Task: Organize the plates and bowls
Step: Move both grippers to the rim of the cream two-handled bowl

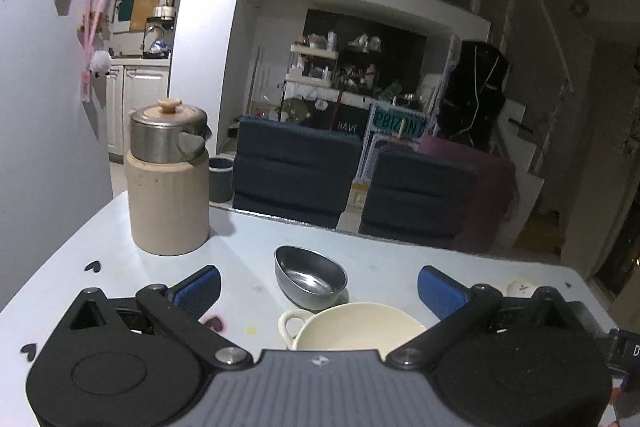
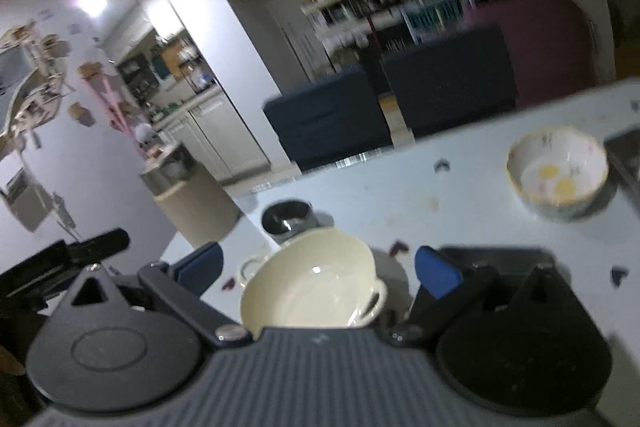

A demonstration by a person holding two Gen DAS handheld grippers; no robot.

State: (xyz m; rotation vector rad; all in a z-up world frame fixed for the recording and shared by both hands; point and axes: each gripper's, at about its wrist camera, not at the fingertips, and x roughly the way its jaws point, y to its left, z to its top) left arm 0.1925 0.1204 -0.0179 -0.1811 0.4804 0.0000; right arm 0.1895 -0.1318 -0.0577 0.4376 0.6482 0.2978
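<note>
A cream two-handled bowl [image 1: 356, 327] sits on the pale table just in front of my left gripper [image 1: 320, 287], whose blue-padded fingers stand open and wide apart. Beyond it rests a small steel bowl [image 1: 310, 277], tilted. In the right wrist view the same cream bowl [image 2: 316, 287] lies between the fingers of my open right gripper [image 2: 318, 269], with the steel bowl [image 2: 288, 217] behind it. A floral white bowl [image 2: 558, 173] with yellow marks inside stands at the far right. Neither gripper holds anything.
A beige canister with a steel kettle on top [image 1: 168, 179] stands at the table's back left. Dark chairs [image 1: 296, 171] line the far table edge [image 1: 280, 219]. Heart stickers dot the tabletop. A dark object [image 2: 624, 155] sits at the right edge.
</note>
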